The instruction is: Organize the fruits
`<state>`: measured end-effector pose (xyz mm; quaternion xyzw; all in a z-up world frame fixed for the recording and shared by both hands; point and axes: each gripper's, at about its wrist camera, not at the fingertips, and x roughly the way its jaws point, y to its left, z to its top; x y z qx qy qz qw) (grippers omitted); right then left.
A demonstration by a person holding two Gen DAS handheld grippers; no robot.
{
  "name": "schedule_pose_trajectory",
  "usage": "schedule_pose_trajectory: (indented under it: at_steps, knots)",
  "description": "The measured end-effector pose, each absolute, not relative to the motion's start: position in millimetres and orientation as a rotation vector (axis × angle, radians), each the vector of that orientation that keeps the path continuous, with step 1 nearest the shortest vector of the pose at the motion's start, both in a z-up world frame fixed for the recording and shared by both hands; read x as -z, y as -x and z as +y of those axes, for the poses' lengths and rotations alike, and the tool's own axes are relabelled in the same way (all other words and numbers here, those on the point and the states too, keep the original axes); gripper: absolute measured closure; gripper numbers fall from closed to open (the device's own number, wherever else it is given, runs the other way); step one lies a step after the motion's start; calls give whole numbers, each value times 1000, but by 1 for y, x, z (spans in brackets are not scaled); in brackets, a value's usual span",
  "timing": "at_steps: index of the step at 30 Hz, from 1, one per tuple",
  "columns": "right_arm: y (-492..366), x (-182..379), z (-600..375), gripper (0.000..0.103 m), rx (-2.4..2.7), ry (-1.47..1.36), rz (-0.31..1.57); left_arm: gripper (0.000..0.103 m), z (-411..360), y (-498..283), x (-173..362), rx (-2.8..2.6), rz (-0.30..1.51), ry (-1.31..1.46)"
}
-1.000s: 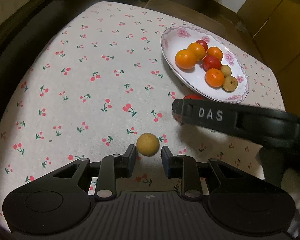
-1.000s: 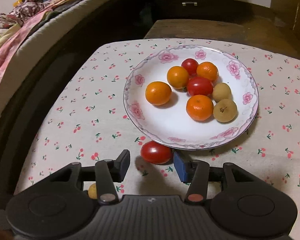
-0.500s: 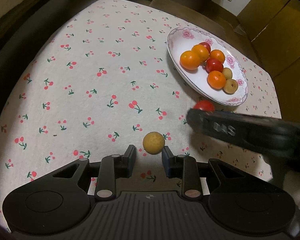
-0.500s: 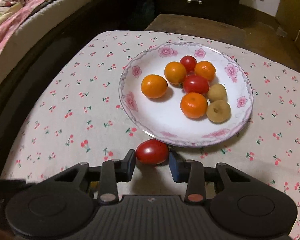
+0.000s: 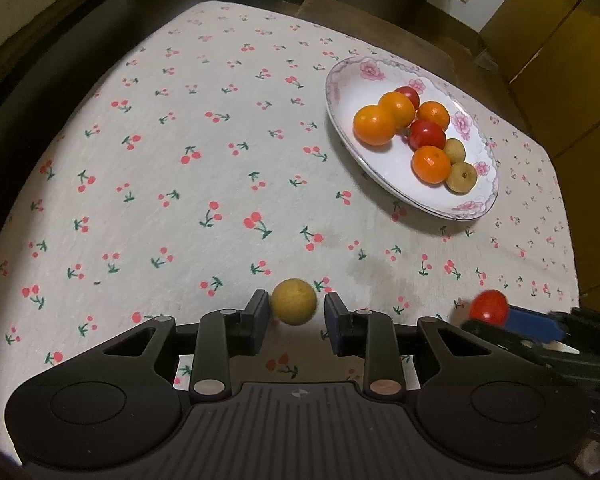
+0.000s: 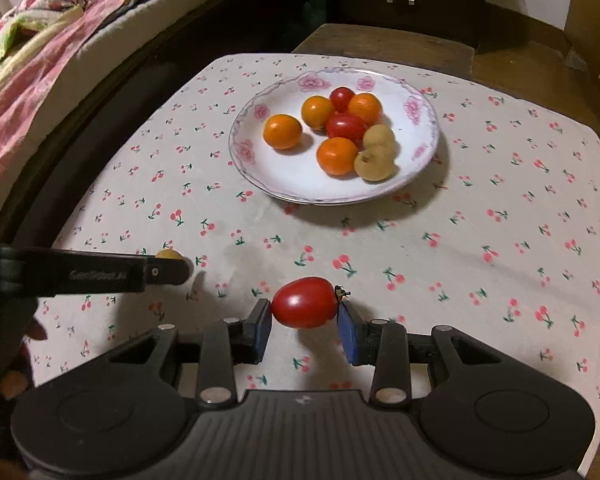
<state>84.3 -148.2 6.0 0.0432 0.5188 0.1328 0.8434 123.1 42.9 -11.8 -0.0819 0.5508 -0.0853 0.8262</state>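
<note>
- Right gripper (image 6: 304, 322) has just closed its jaws on the small red oval tomato (image 6: 305, 302): both blue pads press its sides. A second ago the tomato lay loose on the cloth against the near rim of the white flower-rimmed plate (image 6: 420, 152); now it looks clear of the cloth, near the table's near edge.
- Left gripper (image 5: 293, 316) has its jaws eased slightly wider; the round tan longan-like fruit (image 5: 293, 301) sits between the pads, one pad touching, a sliver of gap at the other. Not pinched.
- Cherry-print tablecloth (image 5: 220, 160) otherwise bare of loose fruit.
- Judgement: tomato goes to the plate next; longan still needs a firm grip.
</note>
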Motion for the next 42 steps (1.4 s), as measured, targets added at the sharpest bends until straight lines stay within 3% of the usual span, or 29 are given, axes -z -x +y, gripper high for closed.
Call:
schedule_pose_trajectory:
  at_steps: [7,12,42]
  knots:
    - [-84,-8,-167,67,-309,-162,1083,63,26,-126,13,117,1156,85]
    - [-91,-11,-170,67,-312,-161,1069,69,16,-124,13,91,1157,25]
    - [-113,-18,-174,67,-314,-179,1050,69,-12,-132,-20,185,1114,30]
